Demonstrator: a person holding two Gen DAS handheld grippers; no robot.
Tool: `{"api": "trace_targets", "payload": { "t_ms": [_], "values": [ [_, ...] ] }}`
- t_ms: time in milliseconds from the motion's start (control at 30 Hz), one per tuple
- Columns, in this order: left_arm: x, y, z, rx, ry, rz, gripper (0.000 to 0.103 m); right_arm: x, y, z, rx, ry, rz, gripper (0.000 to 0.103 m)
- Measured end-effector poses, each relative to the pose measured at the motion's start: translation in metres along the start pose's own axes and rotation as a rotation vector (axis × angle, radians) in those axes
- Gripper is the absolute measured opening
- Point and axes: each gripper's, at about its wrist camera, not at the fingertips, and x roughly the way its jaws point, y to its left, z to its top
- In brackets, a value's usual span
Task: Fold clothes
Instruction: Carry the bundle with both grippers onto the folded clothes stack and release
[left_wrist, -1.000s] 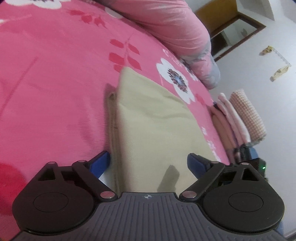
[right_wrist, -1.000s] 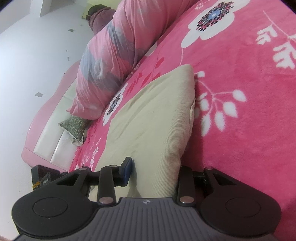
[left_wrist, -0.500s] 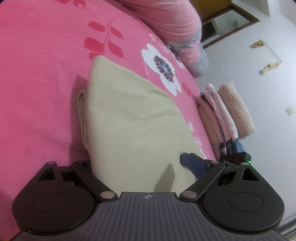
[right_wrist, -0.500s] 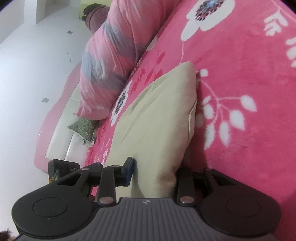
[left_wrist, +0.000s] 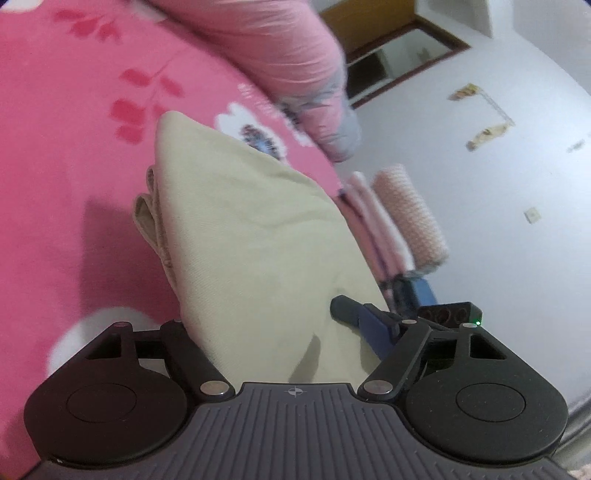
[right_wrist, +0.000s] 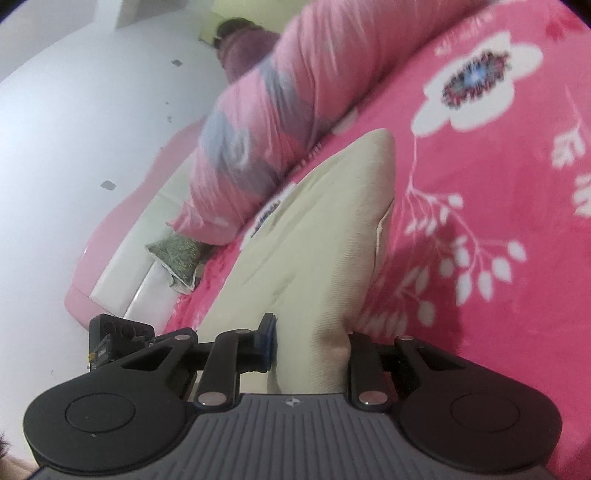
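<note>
Lifted higher off pink blanket (left_wrist: 55, 155), beige garment (left_wrist: 251, 236) clamped by both claws, folded stack (left_wrist: 399, 218) left-view only.

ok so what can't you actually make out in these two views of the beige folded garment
- Left gripper, left wrist view: its left finger is hidden under the beige garment; grip unclear.
- Right gripper, right wrist view: its right finger is hidden behind the cloth.
- Garment type: the folds hide it in both views.
- Folded stack by the bed: motion-blurred, items unclear.
- Quilt: blurred pattern.
</note>
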Motion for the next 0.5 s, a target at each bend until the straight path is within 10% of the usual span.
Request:
{"api": "trace_targets", "payload": {
  "t_ms": [500],
  "values": [
    [0.103,-0.154,-0.017,0.219,0.138,-0.145,0.075,-0.196,0.027,0.005,-0.112,-0.261,-0.112,0.023]
  ]
}}
